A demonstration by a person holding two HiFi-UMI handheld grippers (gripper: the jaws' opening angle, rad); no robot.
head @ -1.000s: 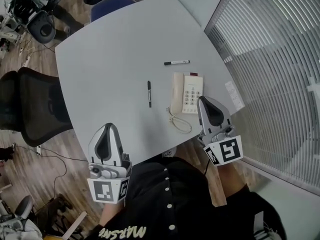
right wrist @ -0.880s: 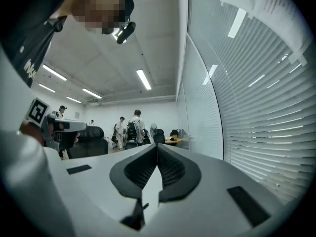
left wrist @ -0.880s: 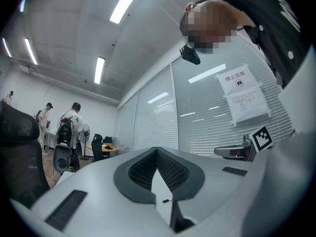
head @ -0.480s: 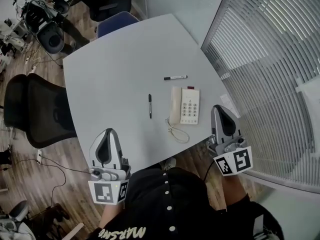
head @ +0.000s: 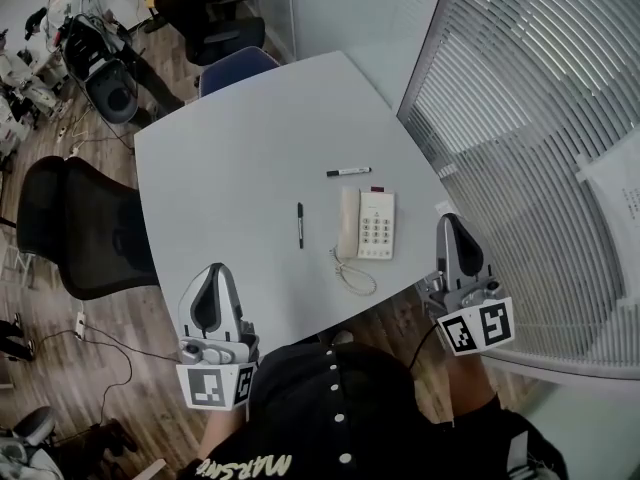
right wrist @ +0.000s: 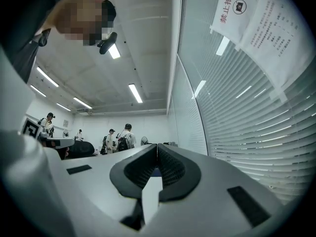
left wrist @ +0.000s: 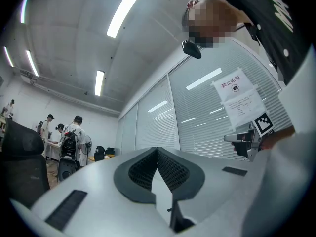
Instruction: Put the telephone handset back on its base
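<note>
Grey table [head: 230, 168] fills the head view, and both claws hang at its near edge. The left gripper [head: 213, 270] has its jaws pressed together with nothing between them. It points toward 12 o'clock, and the telephone lies well apart from it at about 2 o'clock, beyond a black pen [head: 299, 225].

The cream handset [head: 348, 223] lies along the left side of the base [head: 375, 225], its long axis running 12 to 6. It looks seated in the cradle, though it is too small here to be sure. The coiled cord [head: 352, 273] trails off its 6 o'clock end toward the person, and a marker [head: 348, 172] lies just past the 12 o'clock end.

The right gripper [head: 447, 220] is likewise closed and empty. It sits off the table's right edge beside the blinds [head: 520, 118], with the telephone near it at about 9 o'clock. It is clearly the nearer claw. Any reach for the handset would probably fall to it, travelling toward 9 o'clock with the jaws opened across the handset's narrow width rather than along its length.
</note>
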